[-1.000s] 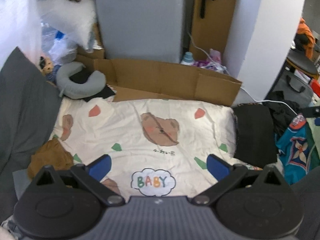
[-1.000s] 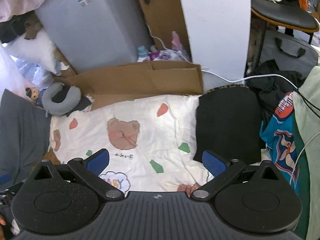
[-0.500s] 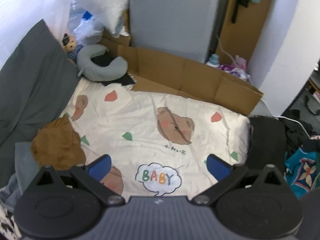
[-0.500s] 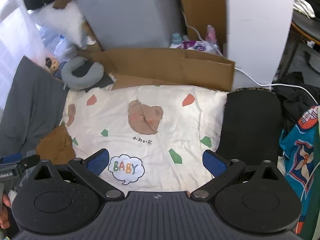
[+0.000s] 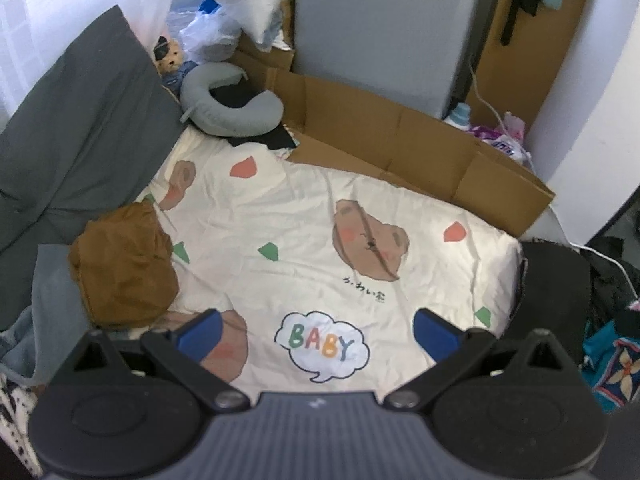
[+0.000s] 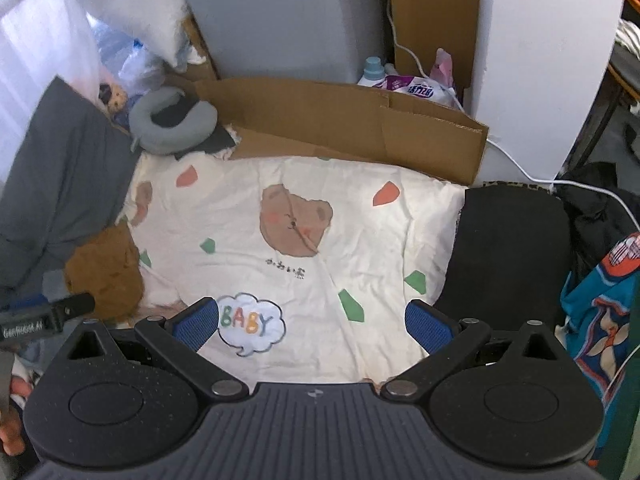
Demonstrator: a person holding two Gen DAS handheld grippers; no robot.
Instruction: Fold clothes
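A crumpled brown garment [image 5: 122, 266] [image 6: 105, 270] lies at the left edge of a cream bedsheet [image 5: 304, 208] [image 6: 340, 240] printed with bears and the word BABY. My left gripper [image 5: 318, 332] hovers open above the sheet's near edge, with the brown garment just beyond its left fingertip. My right gripper [image 6: 312, 322] is open too, above the near middle of the sheet, nothing between its blue pads. The body of the left gripper shows at the left edge of the right wrist view. A folded black cloth [image 6: 512, 252] [image 5: 556, 292] lies along the sheet's right side.
A dark grey duvet [image 5: 76, 144] is bunched on the left. A grey neck pillow [image 5: 232, 104] and a small teddy bear [image 5: 170, 56] sit at the far left corner. Flattened cardboard [image 6: 352, 120] lines the far side. A teal patterned garment [image 6: 596, 300] hangs at the right.
Both views have swung left and lifted. The brown garment and grey duvet now show more fully, and the left gripper has entered the right wrist view. Both grippers stay open.
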